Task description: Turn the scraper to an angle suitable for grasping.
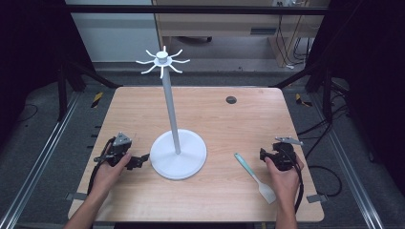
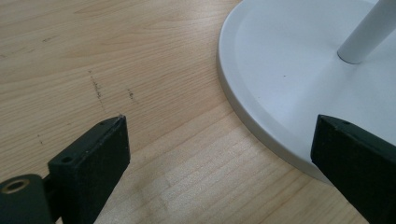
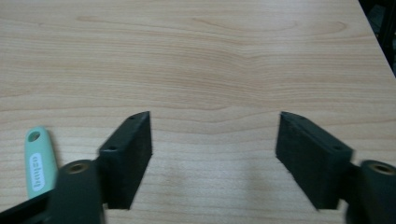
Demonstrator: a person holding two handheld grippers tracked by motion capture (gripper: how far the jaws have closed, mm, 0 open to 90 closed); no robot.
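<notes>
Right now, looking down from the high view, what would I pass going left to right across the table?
Left tool → white hook stand's round base → mint-handled spatula → right tool, all on the wooden table.

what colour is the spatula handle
Mint green on the spatula handle, clearest in the right gripper view.

I hold my left gripper point(image 1: 139, 161) and right gripper point(image 1: 263, 154) low over the surface point(image 1: 224, 124), forearms apart, both sets of fingers point(image 3: 127, 156) spread wide on nothing.
</notes>
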